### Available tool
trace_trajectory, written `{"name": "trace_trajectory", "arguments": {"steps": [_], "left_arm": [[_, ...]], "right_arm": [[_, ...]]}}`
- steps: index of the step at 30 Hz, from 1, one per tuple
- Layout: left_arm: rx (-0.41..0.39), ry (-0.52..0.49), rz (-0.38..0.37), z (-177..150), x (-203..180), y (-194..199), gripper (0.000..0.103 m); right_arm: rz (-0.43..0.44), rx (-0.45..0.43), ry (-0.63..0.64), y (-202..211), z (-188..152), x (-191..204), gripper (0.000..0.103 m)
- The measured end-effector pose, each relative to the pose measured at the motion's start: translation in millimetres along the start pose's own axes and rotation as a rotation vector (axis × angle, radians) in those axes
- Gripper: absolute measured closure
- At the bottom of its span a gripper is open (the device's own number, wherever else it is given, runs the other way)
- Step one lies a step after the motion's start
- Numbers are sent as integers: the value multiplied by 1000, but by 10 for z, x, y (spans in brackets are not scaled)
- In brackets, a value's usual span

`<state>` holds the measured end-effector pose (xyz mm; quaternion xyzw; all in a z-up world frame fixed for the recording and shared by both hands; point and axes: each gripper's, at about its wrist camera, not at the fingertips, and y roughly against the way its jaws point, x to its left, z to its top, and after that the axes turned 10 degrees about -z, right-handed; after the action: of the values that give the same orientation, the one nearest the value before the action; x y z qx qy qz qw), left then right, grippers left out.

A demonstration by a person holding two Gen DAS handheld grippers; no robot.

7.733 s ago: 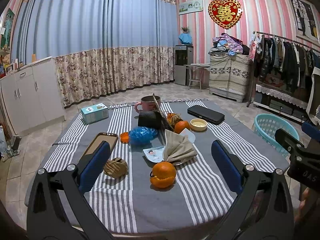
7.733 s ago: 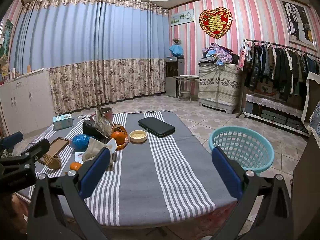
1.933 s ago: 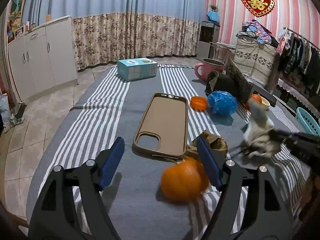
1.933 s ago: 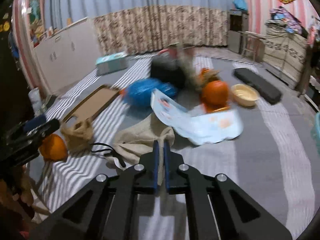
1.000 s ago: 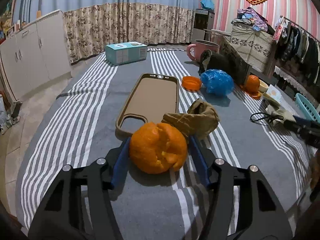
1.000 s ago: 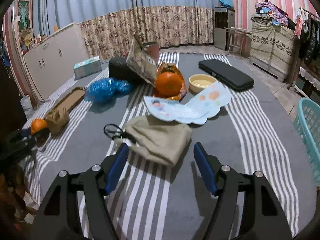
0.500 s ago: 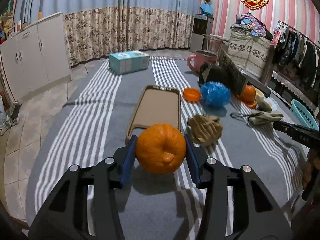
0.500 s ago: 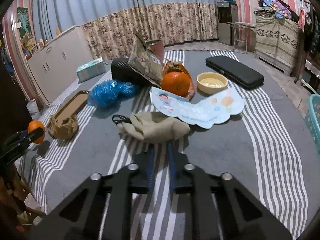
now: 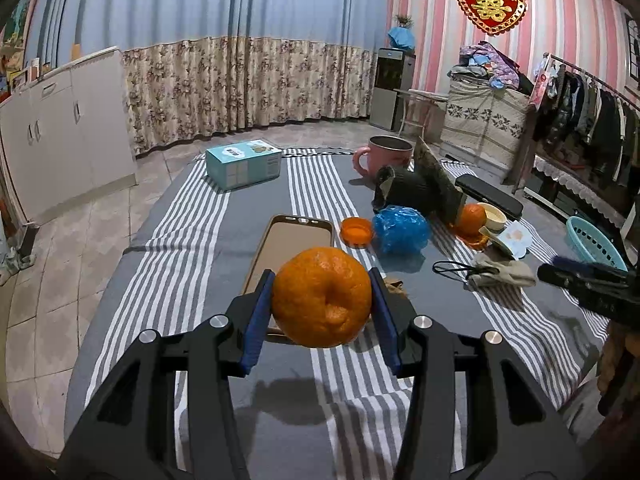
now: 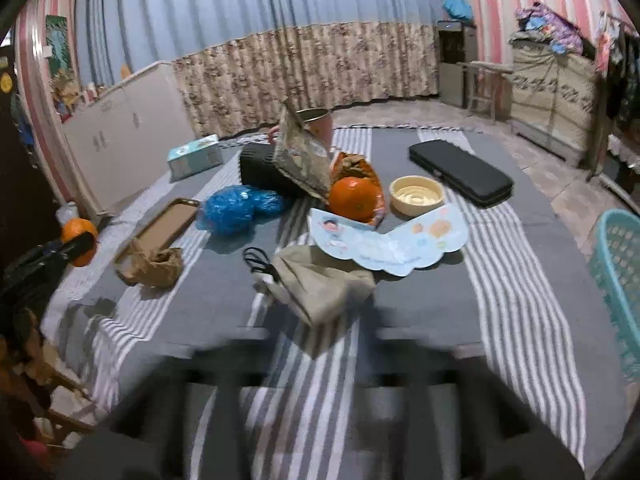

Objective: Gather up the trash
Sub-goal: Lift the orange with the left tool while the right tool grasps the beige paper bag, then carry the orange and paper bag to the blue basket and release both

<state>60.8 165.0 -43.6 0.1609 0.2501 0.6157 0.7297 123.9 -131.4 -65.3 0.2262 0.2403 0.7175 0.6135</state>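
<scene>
Both jaws: left gripper [image 9: 321, 314] clamps orange [image 9: 321, 298] (above bare cloth), right gripper [image 10: 320, 344] opening, empty.

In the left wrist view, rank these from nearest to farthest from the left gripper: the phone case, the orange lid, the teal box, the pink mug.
From the left gripper, shut on the orange peel:
1. Phone case, just ahead, centre.
2. Orange lid, slightly right.
3. Teal box, far left, and pink mug, far right: too close to call.

Orange peel [image 9: 321, 297] now clamped in left gripper [image 9: 321, 308], lifted off desk [image 9: 200, 240], shadow underneath. Right gripper [image 10: 320, 344] shut half a sec ago, now opening, blurred, w/ beige cloth pouch [image 10: 320, 284] just ahead, not pinched.
</scene>
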Motion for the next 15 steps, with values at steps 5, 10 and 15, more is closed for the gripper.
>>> {"name": "trace_trajectory", "arguments": {"steps": [5, 10, 15], "left_arm": [[4, 1, -7, -24, -27, -7, 58], [12, 2, -9, -38, -37, -41, 58], [11, -1, -6, -37, -36, -48, 58]], "right_arm": [[-2, 68, -64, -207, 5, -43, 27], [47, 203, -194, -683, 28, -110, 50], [38, 177, -87, -694, -2, 91, 80]]}}
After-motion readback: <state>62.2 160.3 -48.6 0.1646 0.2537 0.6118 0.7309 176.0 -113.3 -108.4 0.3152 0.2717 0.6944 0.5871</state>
